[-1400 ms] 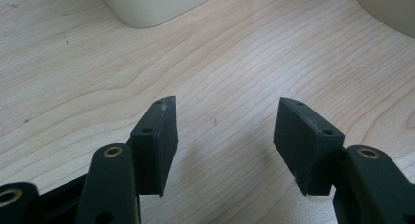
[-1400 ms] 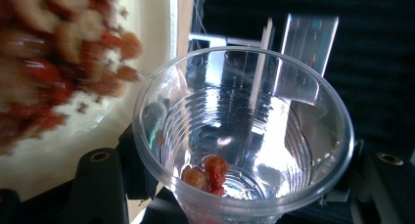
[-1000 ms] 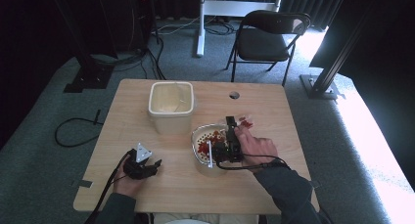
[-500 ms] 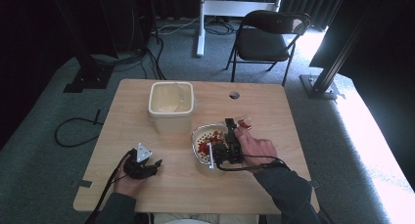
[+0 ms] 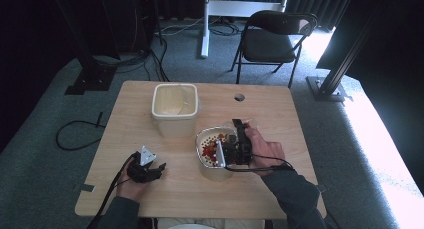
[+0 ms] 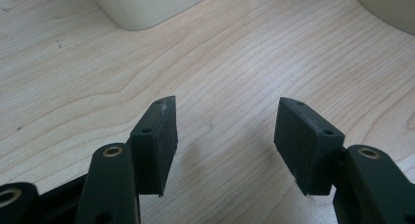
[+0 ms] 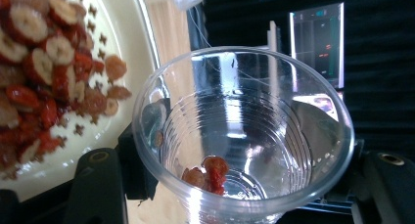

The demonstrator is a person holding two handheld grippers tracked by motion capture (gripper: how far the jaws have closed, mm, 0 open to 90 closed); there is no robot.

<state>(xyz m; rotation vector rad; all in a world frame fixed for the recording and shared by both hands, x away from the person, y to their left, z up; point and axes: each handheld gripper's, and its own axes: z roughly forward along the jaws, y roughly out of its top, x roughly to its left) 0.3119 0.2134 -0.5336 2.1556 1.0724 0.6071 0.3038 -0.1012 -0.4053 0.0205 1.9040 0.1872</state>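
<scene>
Pale wooden tabletop point(image 5: 150, 119) on grey carpet, my left gripper point(image 6: 222, 131) resting there, jaws apart and empty, my right gripper point(image 5: 235, 141) clamping a tipped clear cup point(image 7: 244, 136) beside the fruit bowl point(image 5: 207, 161).

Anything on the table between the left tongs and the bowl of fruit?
Nothing: the high view shows bare table between the left tongs and the bowl; the left gripper view agrees.

I'm looking at a recording studio or lab: black curtains point(image 5: 45, 34) hanging at twelve o'clock, metal rig stands point(image 5: 92, 69) at ten, cables point(image 5: 75, 134) trailing over grey carpet point(image 5: 30, 179), a folding chair point(image 5: 275, 39) at one.
</scene>
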